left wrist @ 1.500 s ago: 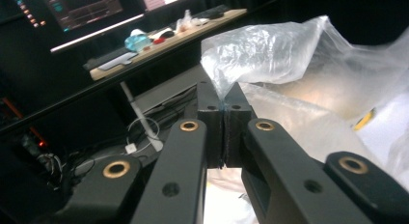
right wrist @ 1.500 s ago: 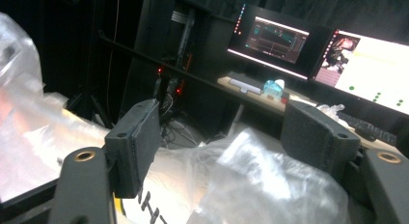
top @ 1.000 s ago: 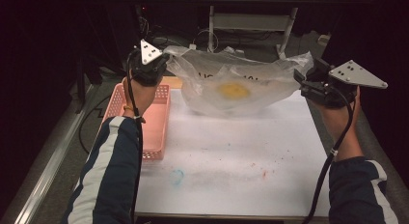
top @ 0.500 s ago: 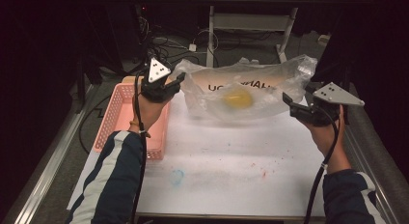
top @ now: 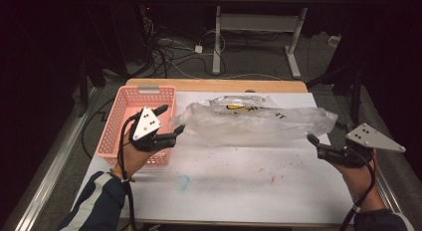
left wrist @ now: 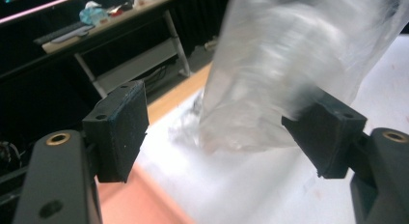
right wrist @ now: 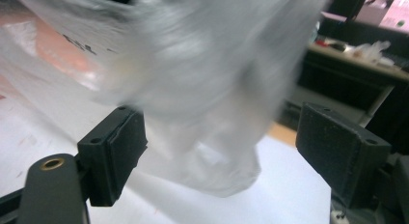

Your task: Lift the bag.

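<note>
A clear, crinkled plastic bag with black lettering and a yellow patch [top: 254,122] lies stretched across the far half of the white, paint-flecked table top [top: 249,186], running lengthwise from near the left edge almost to the right edge. Its left end sits just beside the pink slotted plastic basket [top: 130,107] that stands on the table's far left corner. In both gripper views the bag is blurred.

The left gripper [top: 169,126] hovers at the bag's left end, over the basket's near right corner. In the left gripper view its jaws stand wide apart, with the end of the bag [left wrist: 284,74] in front of them and close to the right-hand jaw; whether it touches that pad I cannot tell. Nothing is pinched.

The right gripper [top: 314,141] is at the table's right edge, just below the bag's right end. In the right gripper view its jaws are spread wide too, with the bag's end [right wrist: 212,113] hanging loose between and beyond them, ungripped.

A wooden strip [top: 214,85] borders the table's far edge.
</note>
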